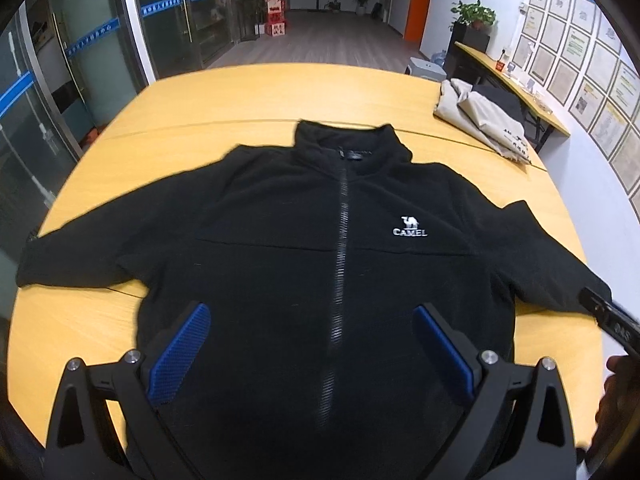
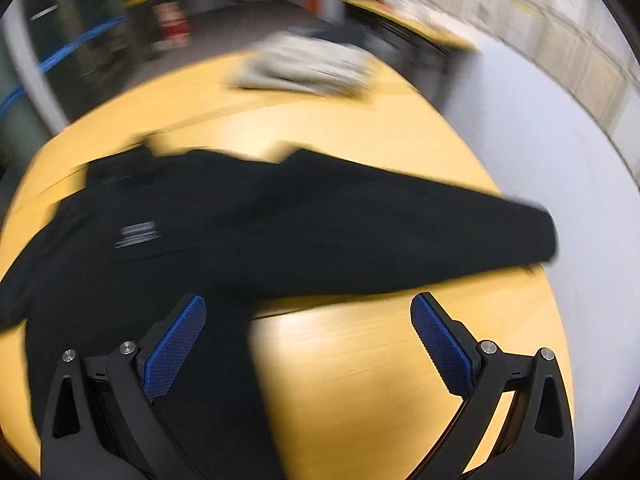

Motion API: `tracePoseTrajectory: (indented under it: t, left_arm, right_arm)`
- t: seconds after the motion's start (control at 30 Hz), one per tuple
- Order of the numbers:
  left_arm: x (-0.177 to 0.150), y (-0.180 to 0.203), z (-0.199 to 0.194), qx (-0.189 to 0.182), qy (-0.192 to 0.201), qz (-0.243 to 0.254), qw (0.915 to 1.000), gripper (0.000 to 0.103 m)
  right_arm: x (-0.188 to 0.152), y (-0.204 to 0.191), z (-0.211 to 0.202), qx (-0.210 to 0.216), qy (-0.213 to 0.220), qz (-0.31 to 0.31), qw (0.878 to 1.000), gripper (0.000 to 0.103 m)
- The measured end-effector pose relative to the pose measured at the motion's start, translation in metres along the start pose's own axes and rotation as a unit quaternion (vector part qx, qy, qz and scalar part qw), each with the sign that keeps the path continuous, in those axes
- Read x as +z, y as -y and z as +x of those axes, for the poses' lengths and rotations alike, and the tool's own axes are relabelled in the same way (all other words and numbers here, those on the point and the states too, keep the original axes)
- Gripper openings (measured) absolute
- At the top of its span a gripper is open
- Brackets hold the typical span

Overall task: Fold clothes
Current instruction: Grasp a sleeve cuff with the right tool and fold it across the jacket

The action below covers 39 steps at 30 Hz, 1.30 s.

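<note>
A black fleece jacket with a white CAMEL logo lies face up on the yellow wooden table, zipped, both sleeves spread out sideways. My left gripper is open and empty above the jacket's lower front, astride the zipper. My right gripper is open and empty above the jacket's right side, below its right sleeve, whose cuff reaches the table's right edge. The right wrist view is motion-blurred. The right gripper's body shows in the left wrist view at the right edge.
A folded beige garment lies at the table's far right; it also shows in the right wrist view. A second long table stands along the right wall. Glass doors are on the left.
</note>
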State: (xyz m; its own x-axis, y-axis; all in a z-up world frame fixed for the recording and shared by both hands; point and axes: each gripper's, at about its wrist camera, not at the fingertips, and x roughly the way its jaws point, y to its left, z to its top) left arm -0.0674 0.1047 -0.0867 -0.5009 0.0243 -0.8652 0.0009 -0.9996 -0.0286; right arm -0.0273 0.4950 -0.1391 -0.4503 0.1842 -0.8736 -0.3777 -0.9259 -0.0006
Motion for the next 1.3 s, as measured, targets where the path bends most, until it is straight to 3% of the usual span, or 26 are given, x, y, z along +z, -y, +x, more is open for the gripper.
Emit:
tracePoseTrajectory:
  t: [0.13,0.27,0.33,0.43,0.5,0.6,0.63,0.67,0.73,0.87,0.97,1.1,1.23,1.3]
  left_arm:
    - [0.001,0.026,0.02,-0.006,-0.011,-0.007,0.9999,0.103]
    - [-0.002,0.046,0.038,0.005,-0.027,-0.008,0.9996,0.103]
    - [-0.002,0.05,0.042,0.005,-0.03,-0.01,0.9995,0.103]
    - [0.0,0.056,0.046,0.011,-0.033,-0.005,0.9994,0.103]
    - [0.0,0.058,0.048,0.014,-0.034,-0.003,0.9993,0.103]
    - [0.0,0.059,0.048,0.014,-0.031,0.0,0.9994,0.103]
    - [0.0,0.059,0.049,0.015,-0.032,0.001,0.9994,0.103]
    - [-0.001,0.059,0.049,0.014,-0.032,0.002,0.9994,0.103]
    - [-0.002,0.057,0.049,0.012,-0.031,0.002,0.9995,0.103]
    - [-0.006,0.044,0.049,0.008,-0.03,-0.001,0.9995,0.103]
    - [-0.009,0.027,0.049,0.003,-0.03,-0.009,0.9995,0.103]
    - [-0.012,-0.006,0.05,-0.007,-0.028,-0.019,0.9994,0.103]
    - [-0.013,-0.045,0.045,-0.015,-0.025,-0.029,0.9991,0.103]
    - [-0.012,-0.072,0.037,-0.011,-0.015,-0.033,0.9993,0.103]
  right_arm:
    - [0.022,0.114,0.063,-0.06,-0.017,0.084,0.995,0.103]
    - [0.028,0.176,0.099,-0.08,-0.033,0.134,0.987,0.099]
    - [0.027,0.195,0.11,-0.086,-0.04,0.15,0.984,0.096]
    - [0.022,0.208,0.124,-0.089,-0.059,0.161,0.981,0.082]
    - [0.02,0.211,0.125,-0.078,-0.051,0.167,0.982,0.08]
    - [0.025,0.204,0.122,-0.066,-0.039,0.159,0.984,0.044]
    - [0.027,0.202,0.121,-0.054,-0.036,0.16,0.985,0.017]
    - [0.029,0.2,0.121,-0.046,-0.034,0.163,0.985,0.009]
    - [0.028,0.195,0.116,-0.04,-0.025,0.176,0.983,0.008]
    - [0.025,0.19,0.073,-0.051,0.049,0.2,0.977,0.007]
    - [0.038,0.168,0.018,-0.072,0.125,0.165,0.976,0.007]
    - [0.064,0.088,-0.06,-0.089,0.23,0.064,0.967,0.007]
    - [0.065,-0.04,-0.122,-0.059,0.318,-0.081,0.943,0.008]
    - [0.058,-0.12,-0.134,-0.03,0.347,-0.161,0.924,0.008]
